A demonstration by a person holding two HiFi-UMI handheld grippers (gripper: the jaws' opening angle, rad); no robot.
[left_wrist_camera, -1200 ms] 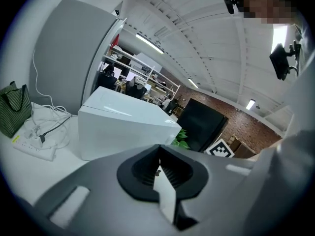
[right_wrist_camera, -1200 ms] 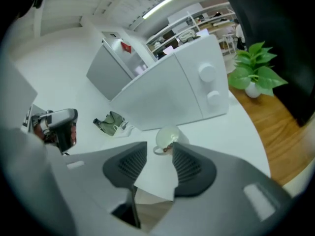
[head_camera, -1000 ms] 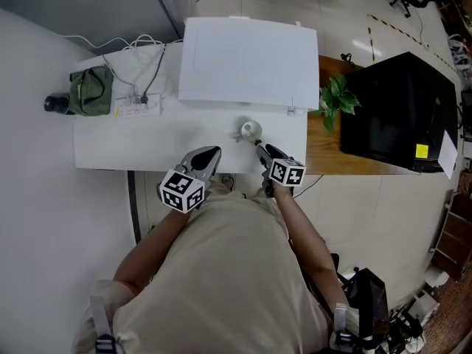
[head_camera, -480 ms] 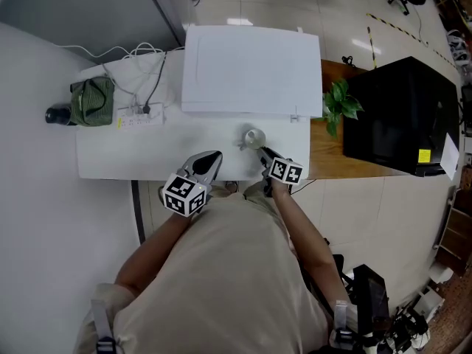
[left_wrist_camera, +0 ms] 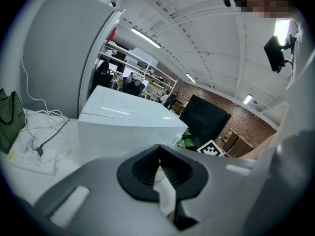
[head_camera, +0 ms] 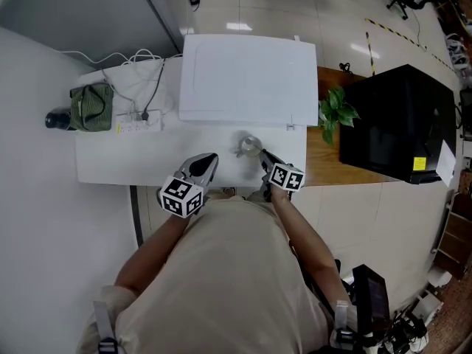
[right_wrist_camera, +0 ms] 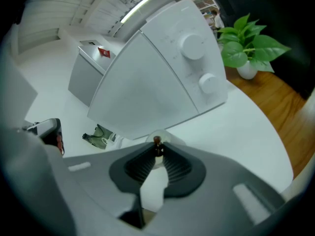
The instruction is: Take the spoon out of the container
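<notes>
A small pale container [head_camera: 251, 145] stands on the white table [head_camera: 133, 157] near its front edge. My right gripper [head_camera: 262, 154] reaches it from the near side. In the right gripper view the jaws are closing. Their tips pinch the dark brown end of the spoon [right_wrist_camera: 157, 141] just above the container's rim [right_wrist_camera: 173, 137], with my right gripper [right_wrist_camera: 157, 149] pointing straight at it. My left gripper [head_camera: 209, 158] hovers at the table's front edge, left of the container, apart from it. Its jaws [left_wrist_camera: 158, 150] meet at the tips with nothing between them.
A large white appliance [head_camera: 247, 80] fills the back of the table. A power strip [head_camera: 139, 107] with cables, a green bag [head_camera: 90, 98] and a dark bottle [head_camera: 53, 118] lie at the left. A potted plant [head_camera: 335, 109] and a black cabinet [head_camera: 398, 116] are at the right.
My right gripper has moved forward up to the container and its jaws have come together on the spoon's end. The left gripper has stayed about where it was.
</notes>
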